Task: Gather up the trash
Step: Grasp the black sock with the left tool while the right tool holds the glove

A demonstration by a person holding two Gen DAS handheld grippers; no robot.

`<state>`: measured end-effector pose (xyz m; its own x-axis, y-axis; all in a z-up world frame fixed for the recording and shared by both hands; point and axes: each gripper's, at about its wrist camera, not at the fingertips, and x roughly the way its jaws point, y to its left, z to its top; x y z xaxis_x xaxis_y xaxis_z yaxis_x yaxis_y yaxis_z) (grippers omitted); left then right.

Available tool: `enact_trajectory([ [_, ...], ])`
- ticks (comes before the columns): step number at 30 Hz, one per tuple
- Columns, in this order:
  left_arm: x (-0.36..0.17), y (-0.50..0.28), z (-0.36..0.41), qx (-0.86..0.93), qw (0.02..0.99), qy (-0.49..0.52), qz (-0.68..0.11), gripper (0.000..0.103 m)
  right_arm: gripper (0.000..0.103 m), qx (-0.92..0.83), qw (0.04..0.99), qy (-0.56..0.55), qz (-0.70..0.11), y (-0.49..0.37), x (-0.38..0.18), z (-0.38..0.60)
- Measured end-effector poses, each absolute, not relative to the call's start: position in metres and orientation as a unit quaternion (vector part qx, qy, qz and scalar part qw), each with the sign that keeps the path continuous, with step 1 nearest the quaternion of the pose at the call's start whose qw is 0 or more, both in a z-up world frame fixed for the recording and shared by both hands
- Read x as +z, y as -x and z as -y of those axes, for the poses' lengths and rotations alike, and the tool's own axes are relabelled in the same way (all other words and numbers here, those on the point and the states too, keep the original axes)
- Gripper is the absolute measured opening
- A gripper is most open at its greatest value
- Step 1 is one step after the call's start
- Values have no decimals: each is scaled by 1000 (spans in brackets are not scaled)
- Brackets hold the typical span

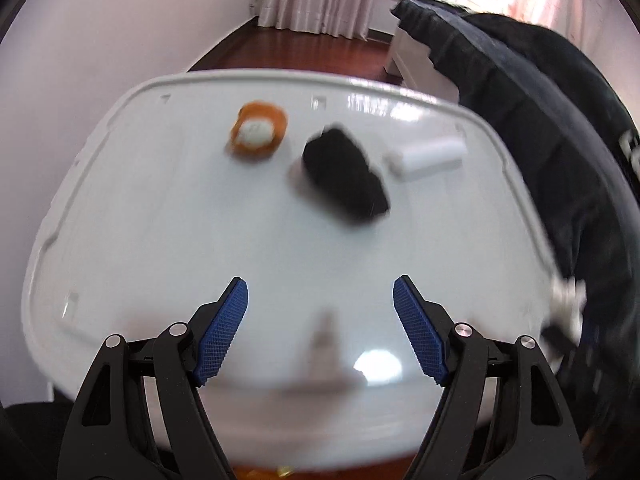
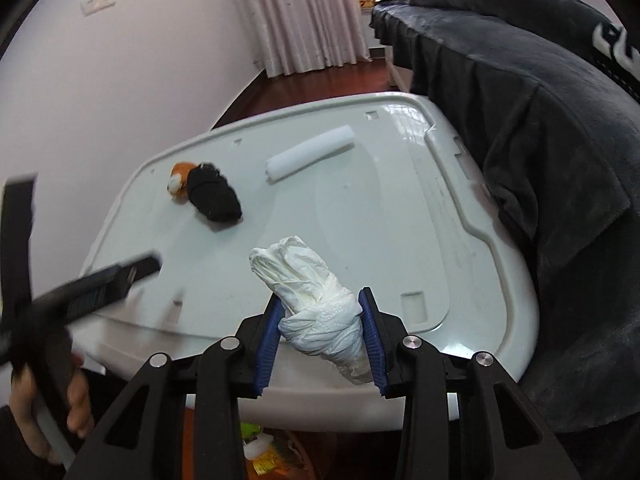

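My right gripper (image 2: 322,316) is shut on a crumpled white tissue wad (image 2: 316,300), held just above the near edge of the white plastic lid (image 2: 400,208). On the lid lie a black crumpled wad (image 2: 214,194), an orange peel with a white lump (image 2: 178,180) and a white foam roll (image 2: 310,152). My left gripper (image 1: 320,300) is open and empty over the lid's near part; the black wad (image 1: 344,176), orange peel (image 1: 258,130) and foam roll (image 1: 426,156) lie beyond it. It also shows blurred in the right wrist view (image 2: 112,280).
A person in dark clothing (image 2: 540,160) stands along the lid's right side. Coloured scraps (image 2: 260,448) show in a container below the lid's near edge. Pink curtains (image 2: 304,12), a white wall and dark wood floor lie behind.
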<state>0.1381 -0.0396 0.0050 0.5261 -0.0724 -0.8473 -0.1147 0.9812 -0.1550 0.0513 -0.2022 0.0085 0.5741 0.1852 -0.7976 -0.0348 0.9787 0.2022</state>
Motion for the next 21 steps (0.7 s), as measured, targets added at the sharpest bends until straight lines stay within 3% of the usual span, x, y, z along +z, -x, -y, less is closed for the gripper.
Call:
enact_trajectory([
  [7, -3, -212, 63, 62, 861, 110, -492, 74, 38, 78, 887, -101, -444, -49, 14, 206],
  [19, -49, -264, 60, 146, 842, 116, -506, 74, 39, 101, 886, -99, -442, -48, 15, 199],
  [21, -50, -264, 63, 151, 849, 98, -498, 68, 39, 98, 886, -100, -443, -49, 15, 200],
])
